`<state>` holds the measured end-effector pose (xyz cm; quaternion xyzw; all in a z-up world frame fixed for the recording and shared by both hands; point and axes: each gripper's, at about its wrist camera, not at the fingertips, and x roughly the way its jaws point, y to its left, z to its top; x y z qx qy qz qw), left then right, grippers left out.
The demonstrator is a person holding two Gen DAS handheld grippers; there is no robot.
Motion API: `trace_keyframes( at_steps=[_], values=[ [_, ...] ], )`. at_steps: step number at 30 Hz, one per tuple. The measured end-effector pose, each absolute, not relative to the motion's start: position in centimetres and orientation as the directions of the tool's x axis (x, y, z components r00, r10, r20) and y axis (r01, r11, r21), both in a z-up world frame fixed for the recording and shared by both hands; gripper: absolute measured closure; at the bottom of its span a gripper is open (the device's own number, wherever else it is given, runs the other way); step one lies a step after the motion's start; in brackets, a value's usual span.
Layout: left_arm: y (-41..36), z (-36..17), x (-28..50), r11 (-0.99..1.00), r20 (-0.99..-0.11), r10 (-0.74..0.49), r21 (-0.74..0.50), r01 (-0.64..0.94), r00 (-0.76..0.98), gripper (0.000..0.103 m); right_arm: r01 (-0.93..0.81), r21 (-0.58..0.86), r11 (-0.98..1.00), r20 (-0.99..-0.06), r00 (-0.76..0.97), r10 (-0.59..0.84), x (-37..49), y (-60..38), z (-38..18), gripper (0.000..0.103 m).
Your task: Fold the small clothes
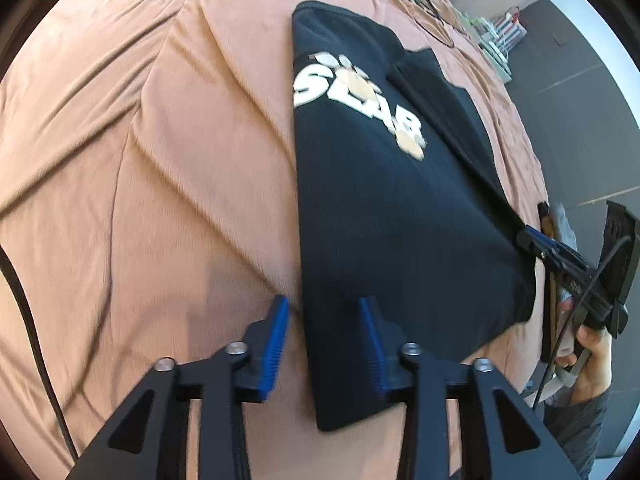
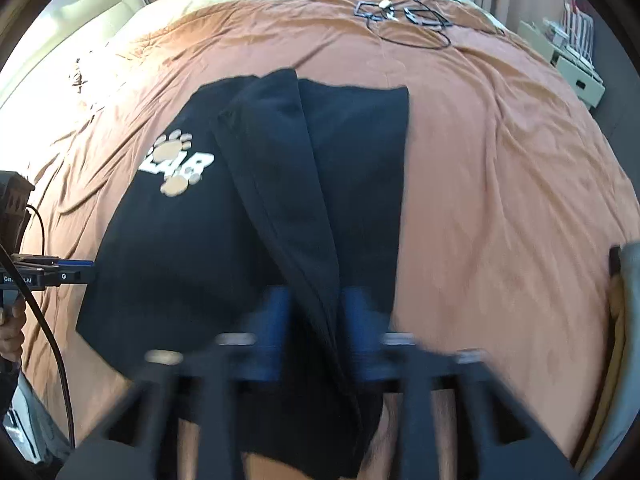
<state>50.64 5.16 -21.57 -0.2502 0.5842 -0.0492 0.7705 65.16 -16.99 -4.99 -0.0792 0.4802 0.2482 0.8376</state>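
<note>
A black T-shirt [image 1: 380, 208] with white lettering and tan paw prints lies flat on an orange-brown bedspread [image 1: 140, 160]. One side panel [image 2: 280, 168] is folded lengthwise over its body. My left gripper [image 1: 323, 302] is open at the shirt's near left edge, which runs between the blue pads [image 1: 278, 340] without being pinched. The right gripper [image 2: 316, 300], blurred in its own view, stands open with the folded ridge of cloth between its fingers. In the left wrist view the right gripper [image 1: 532, 240] sits at the shirt's right hem.
Black cables and small items [image 2: 400, 16] lie at the far end of the bed. A black cable [image 1: 36, 320] trails along the left. A person's hand [image 1: 596, 352] holds the right gripper's handle. White furniture [image 2: 576, 68] stands beyond the bed's right side.
</note>
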Motion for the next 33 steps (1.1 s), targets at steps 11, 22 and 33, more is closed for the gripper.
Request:
trace_keyframes(
  at_steps=[11, 22, 33],
  values=[
    [6.0, -21.7, 56.6, 0.875, -0.868, -0.347, -0.436, -0.21, 0.355, 0.059, -0.567, 0.016, 0.823, -0.862, 0.41, 0.299, 69.0, -10.7, -7.8, 0.028],
    [6.6, -22.2, 61.9, 0.901, -0.883, -0.293, -0.383, -0.203, 0.367, 0.059, -0.394, 0.013, 0.919, -0.85, 0.48, 0.218, 76.0, -12.8, -8.4, 0.028],
    [8.7, -22.3, 65.3, 0.89, -0.861, -0.29, -0.404, -0.213, 0.419, 0.059, -0.314, 0.328, 0.891, -0.785, 0.434, 0.442, 77.1, -18.7, -9.0, 0.046]
  ],
)
